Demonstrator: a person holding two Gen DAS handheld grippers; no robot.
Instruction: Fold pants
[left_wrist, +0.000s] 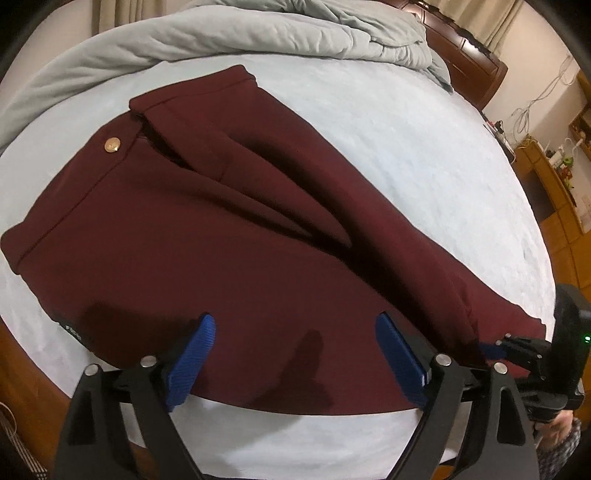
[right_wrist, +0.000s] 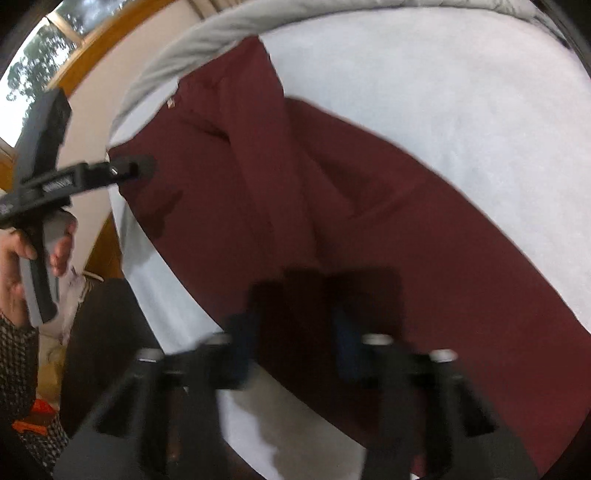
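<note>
Now both tongs, L (left_wrist: 295, 354) & R (right_wrist: 295, 343), spread over maroon pants (left_wrist: 207, 236).

Your left black two-finger gripper with blue ribbed pads (left_wrist: 295, 350) hangs with its jaws spread wide. Your right black gripper with dark blue pads (right_wrist: 295, 332), blurred in its own view, also stands parted, gripping nothing.

A small dark tag (left_wrist: 72, 329) at the pants' (left_wrist: 207, 236) lower-left edge — white letters, perhaps "Fi", otherwise illegible.
</note>
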